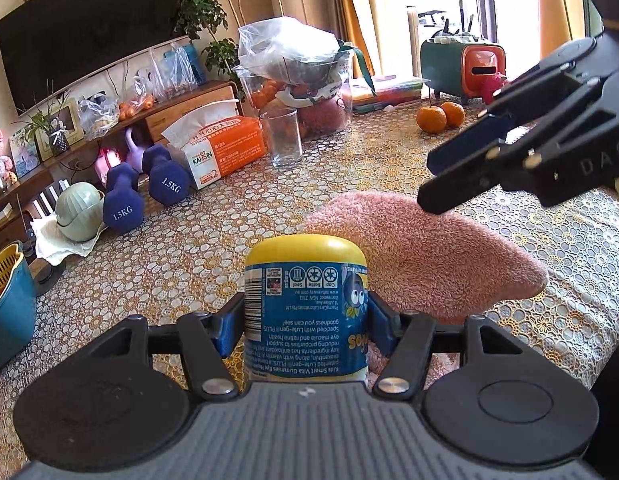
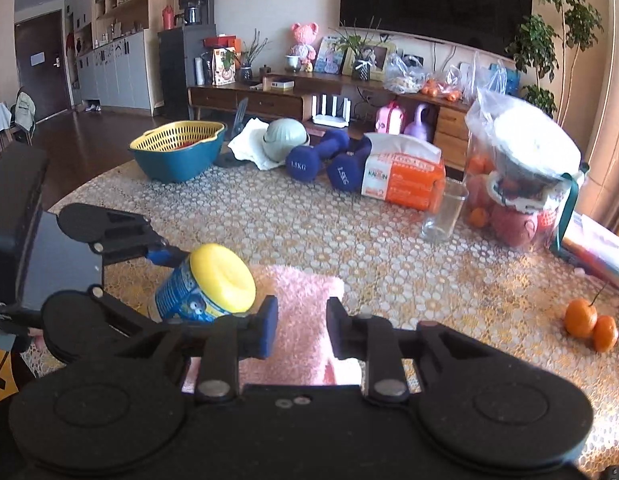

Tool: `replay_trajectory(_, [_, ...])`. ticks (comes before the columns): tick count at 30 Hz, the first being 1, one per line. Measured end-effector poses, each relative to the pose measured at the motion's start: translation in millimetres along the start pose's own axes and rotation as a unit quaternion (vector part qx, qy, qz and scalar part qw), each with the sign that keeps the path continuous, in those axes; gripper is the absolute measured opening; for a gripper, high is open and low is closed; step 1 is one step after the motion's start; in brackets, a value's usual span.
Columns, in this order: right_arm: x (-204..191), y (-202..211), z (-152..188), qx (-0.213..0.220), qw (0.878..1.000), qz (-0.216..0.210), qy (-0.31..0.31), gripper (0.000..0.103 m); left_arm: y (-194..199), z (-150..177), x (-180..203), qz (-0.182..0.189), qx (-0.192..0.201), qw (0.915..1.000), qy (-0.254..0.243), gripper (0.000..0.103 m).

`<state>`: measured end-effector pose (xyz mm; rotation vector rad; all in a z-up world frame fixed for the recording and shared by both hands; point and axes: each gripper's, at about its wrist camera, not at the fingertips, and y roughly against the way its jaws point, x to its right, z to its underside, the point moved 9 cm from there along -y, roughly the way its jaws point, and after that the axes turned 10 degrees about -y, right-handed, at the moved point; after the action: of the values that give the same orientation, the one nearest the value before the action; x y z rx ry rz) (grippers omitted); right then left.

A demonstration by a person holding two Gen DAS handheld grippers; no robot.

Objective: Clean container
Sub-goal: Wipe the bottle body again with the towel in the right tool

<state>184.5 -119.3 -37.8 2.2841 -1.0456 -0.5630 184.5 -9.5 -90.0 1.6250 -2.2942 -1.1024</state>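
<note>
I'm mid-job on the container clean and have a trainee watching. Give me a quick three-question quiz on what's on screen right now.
1. True or false: the left gripper is shut on the bottle.
2. What lies on the table under the right gripper? A) the tissue box B) the pink towel C) the glass
3. Fill in: the bottle's cap is ____ in colour.

Key
1. True: its blue pads press the bottle's sides.
2. B: the towel shows between the open jaws, which hold nothing.
3. Yellow.
</note>
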Motion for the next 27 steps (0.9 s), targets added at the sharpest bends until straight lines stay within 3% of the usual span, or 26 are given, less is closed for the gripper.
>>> replay_trajectory(4, [9,-20,15,-0.017,0.999,-0.013,-0.024,0.071,-8,0,-4,0.001,-0.004,0.9999,0.011,0.062])
replay_trajectory(8, [5,-36,23,-0.033,0.999,-0.031,-0.023,0.083,-8,4,-13,0.011,0.000,0.9991,0.042,0.062])
replay_trajectory(13, [-4,-59,35,-0.059,0.998,-0.034,0.009,0.085,-8,9,-26,0.026,0.005,0.9951,0.095,0.062])
replay_trajectory(16, [-6,-74,41,-0.068,0.997,-0.024,0.027,0.088,-8,9,-28,0.029,0.006,0.9945,0.100,0.062])
replay_trajectory(21, [-11,-81,40,-0.055,0.998,-0.013,0.029,0.084,-8,9,-27,0.028,0.007,0.9945,0.100,0.062])
replay_trajectory(24, [-11,-83,41,-0.043,0.997,0.037,0.062,0.061,-8,9,-26,0.024,0.007,0.9954,0.093,0.062])
replay_trajectory(27, [-14,-73,40,-0.028,0.996,0.045,0.073,0.043,-4,7,-23,0.022,0.006,0.9960,0.086,0.062])
